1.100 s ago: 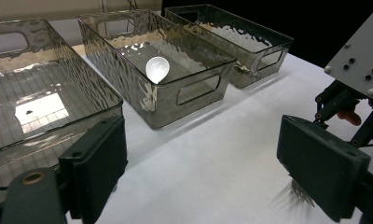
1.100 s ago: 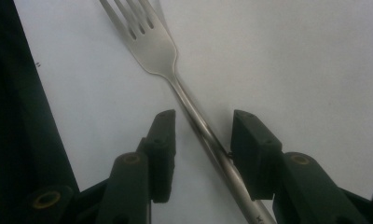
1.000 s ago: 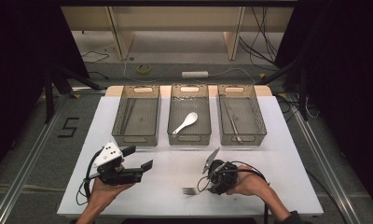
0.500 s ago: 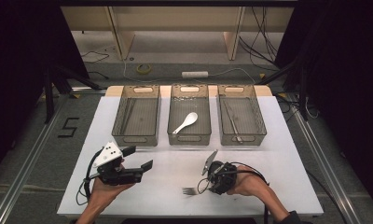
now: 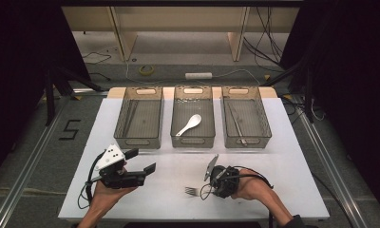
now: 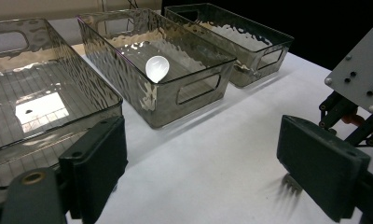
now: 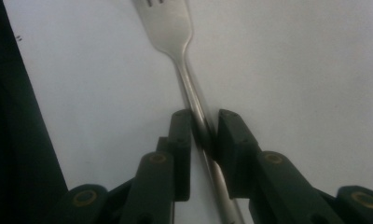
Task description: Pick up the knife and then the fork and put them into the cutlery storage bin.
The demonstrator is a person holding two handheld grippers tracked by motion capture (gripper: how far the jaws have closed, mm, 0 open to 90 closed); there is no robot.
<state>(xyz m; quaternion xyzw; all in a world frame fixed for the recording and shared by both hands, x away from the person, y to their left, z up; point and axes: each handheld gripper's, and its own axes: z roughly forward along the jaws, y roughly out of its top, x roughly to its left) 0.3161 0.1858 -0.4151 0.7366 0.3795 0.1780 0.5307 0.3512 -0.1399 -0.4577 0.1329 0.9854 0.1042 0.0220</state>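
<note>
Three clear bins [image 5: 193, 124] sit across the far side of the white table [image 5: 283, 161], w/ a white spoon [image 5: 189, 125] in the middle one and what looks like thin metal utensils in the right-hand one; the fork [image 7: 187, 74] lies flat on the table near the front edge, tines pointing away from the right gripper [image 7: 204, 128]. Its jaws have just been closing and now stand narrow, handle btwn the pads, which look to be touching or about to pinch it partway along the stem. Left gripper [image 6: 203, 154] idles wide apart w/ nothing in it, off to the left. To do this pick well, the person should prob. finish the squeeze before any lift, keep the pads square across the thin handle so it can't roll or pivot, then lift straight up. Risk: the tine end is heavier, so a loose pinch may let the fork droop or slip.
</note>
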